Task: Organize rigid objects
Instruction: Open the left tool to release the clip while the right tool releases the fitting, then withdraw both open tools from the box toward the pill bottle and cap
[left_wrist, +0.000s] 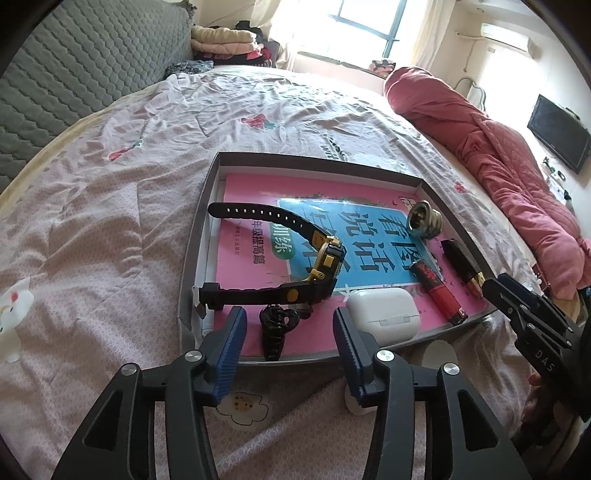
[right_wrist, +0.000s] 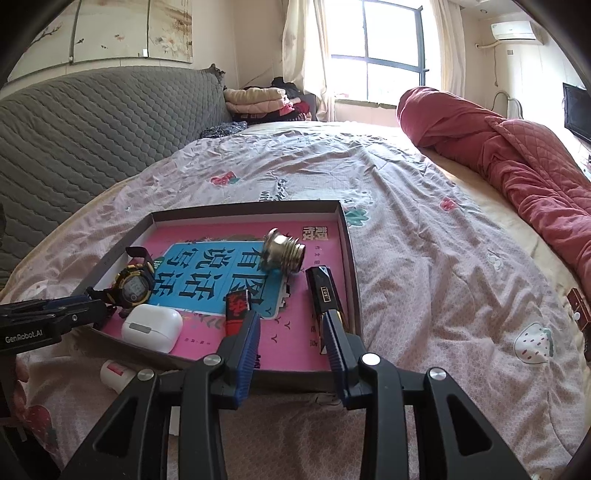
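Left tool (left_wrist: 290, 326) sits low at the near rim of the shallow cardboard tray (left_wrist: 199, 225), fingers spread wide with nothing between them. Just past its tips, inside the tray, lies a black hair claw clip (left_wrist: 275, 328), and right behind that stands the black-and-yellow digital watch (left_wrist: 314, 264) on its side, strap arching toward the far left. The white earbud case (left_wrist: 384, 312) rests just to the right of the left tool's right finger.

Over to the right tool (right_wrist: 291, 334): also spread, also empty, hovering over the tray's near right corner. The red-and-black lighter (right_wrist: 236, 308) lies right at its left fingertip; whether they touch, I can't tell. The black-and-gold lipstick tube (right_wrist: 325, 291) runs along beside its right finger. Farther in, the threaded metal fitting (right_wrist: 282, 253) lies on the pink-and-blue book (right_wrist: 207, 273) lining the tray. A small white bottle (right_wrist: 116, 374) lies outside the tray on the floral bedspread (right_wrist: 424, 258).
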